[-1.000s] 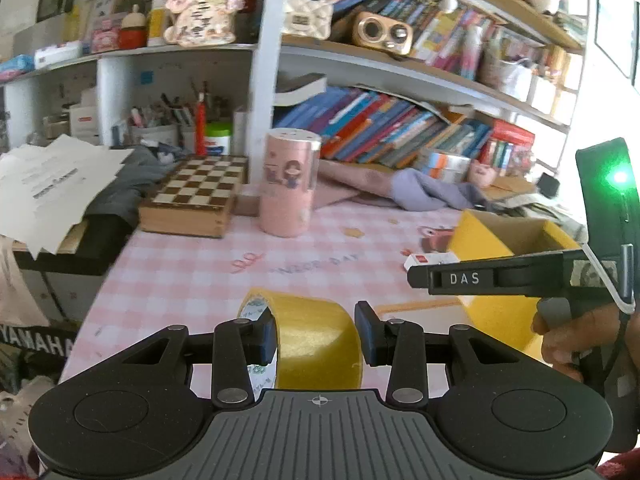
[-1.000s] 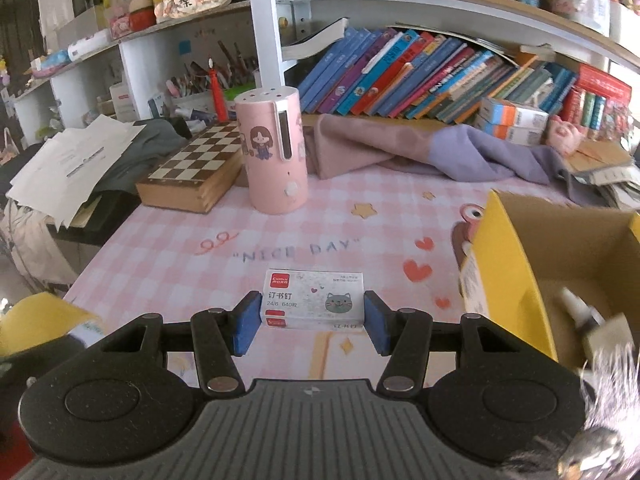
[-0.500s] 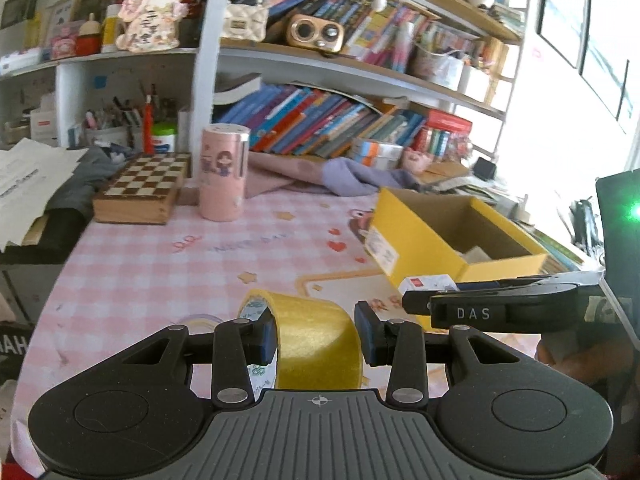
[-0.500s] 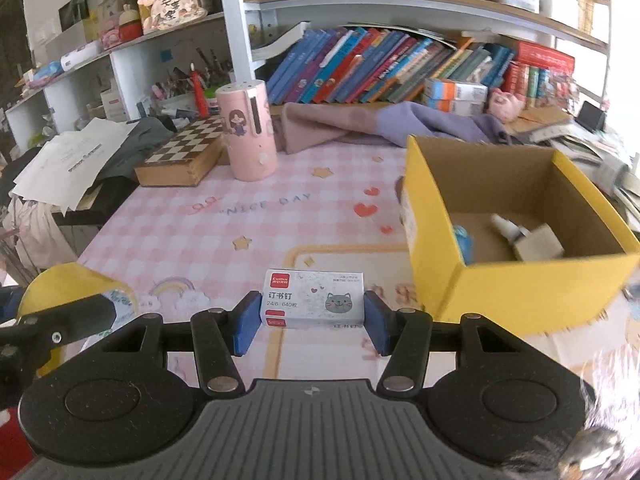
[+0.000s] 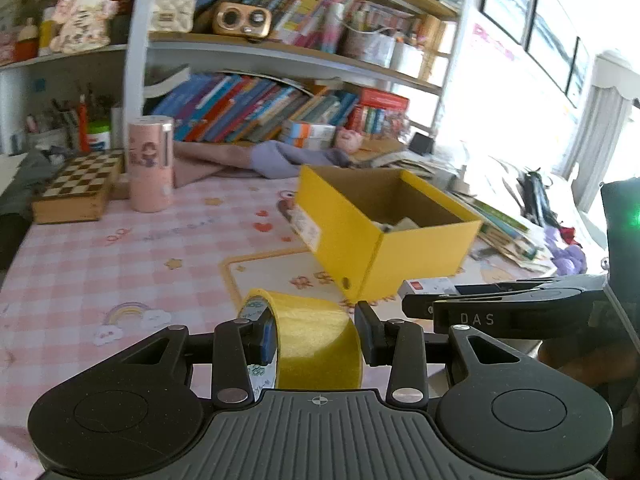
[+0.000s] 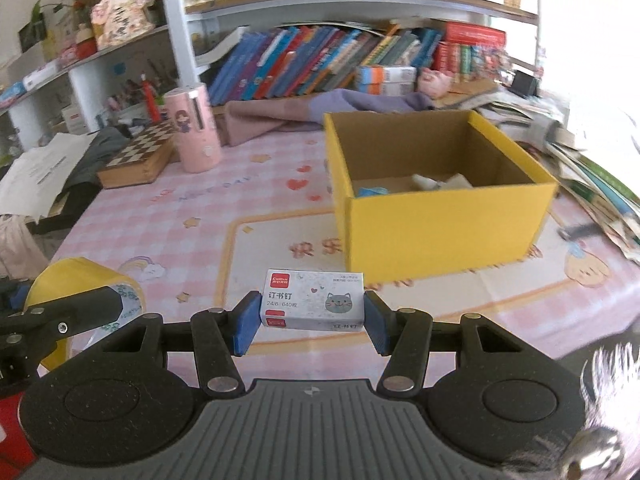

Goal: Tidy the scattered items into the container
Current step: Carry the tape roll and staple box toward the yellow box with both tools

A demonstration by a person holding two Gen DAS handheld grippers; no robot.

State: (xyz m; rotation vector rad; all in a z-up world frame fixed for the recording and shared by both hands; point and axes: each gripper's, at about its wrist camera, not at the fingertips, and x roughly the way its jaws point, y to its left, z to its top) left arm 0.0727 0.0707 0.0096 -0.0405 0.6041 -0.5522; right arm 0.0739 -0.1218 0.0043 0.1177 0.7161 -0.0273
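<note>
My left gripper is shut on a yellow tape roll and holds it above the pink checked tablecloth. The roll also shows in the right wrist view. My right gripper is shut on a small white staple box with a cat picture; it also shows in the left wrist view. The open yellow cardboard box stands ahead of both grippers, slightly right, also seen in the left wrist view. A few small items lie inside it.
A pink cylinder and a wooden chessboard box stand at the back left. A crumpled purple cloth lies behind the yellow box. Books and papers are stacked to the right. Bookshelves rise behind the table.
Both grippers have swung right and back with their loads. The yellow box now stands more centred ahead of them.
</note>
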